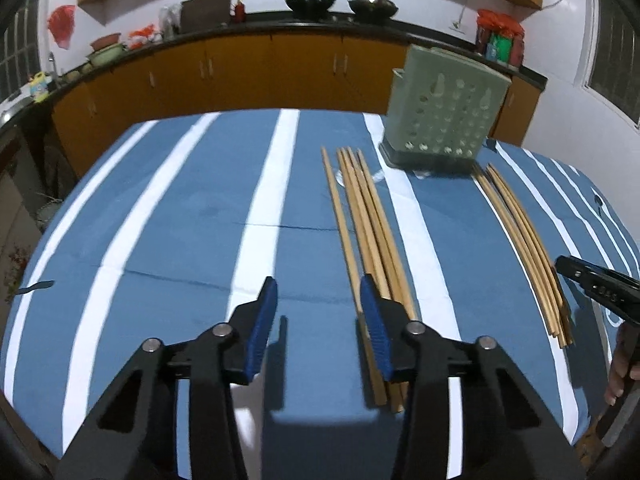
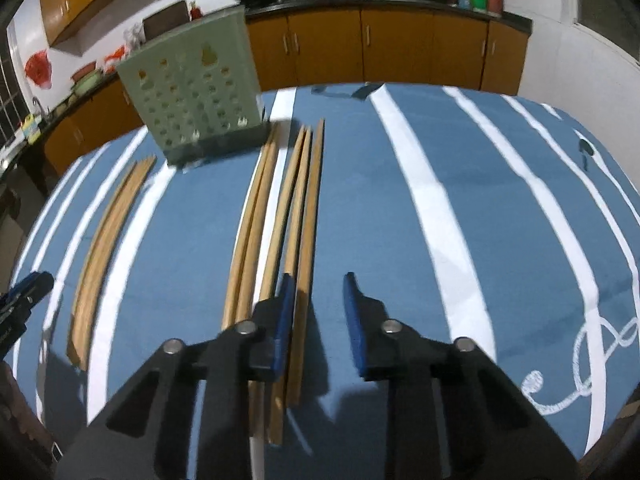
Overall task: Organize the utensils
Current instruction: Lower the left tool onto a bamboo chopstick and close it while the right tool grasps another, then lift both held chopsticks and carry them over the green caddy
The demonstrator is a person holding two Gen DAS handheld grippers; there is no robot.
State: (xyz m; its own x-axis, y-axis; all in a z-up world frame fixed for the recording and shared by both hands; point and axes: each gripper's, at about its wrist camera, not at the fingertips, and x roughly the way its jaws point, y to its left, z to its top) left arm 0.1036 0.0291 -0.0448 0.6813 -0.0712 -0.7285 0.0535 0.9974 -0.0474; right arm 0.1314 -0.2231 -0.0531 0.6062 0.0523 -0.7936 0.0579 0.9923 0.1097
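— How do the jaws stand?

— The left gripper (image 1: 319,300) is spread wide with nothing between its blue pads, hanging over the striped blue and white tablecloth (image 1: 160,220). Its right finger sits above the near end of one bundle of chopsticks (image 1: 368,232). The right gripper (image 2: 316,300) is also open and empty-handed; its left finger overlaps the near ends of the other bundle of chopsticks (image 2: 280,220).

— Where do the utensils lie?

— Both bundles lie flat on the cloth, running away from the cameras, well apart from each other. Between their far ends stands a pale green holder (image 1: 444,116) with rows of holes, upright on a dark base. In the left view the second bundle (image 1: 524,248) lies to the right, with the right gripper's tip (image 1: 592,280) just beside its near end.

— Any writing to read?

— None legible. The cloth carries a white looped line pattern (image 2: 576,368) near its edge; packets on the dark counter (image 1: 280,26) behind are too blurred to read.
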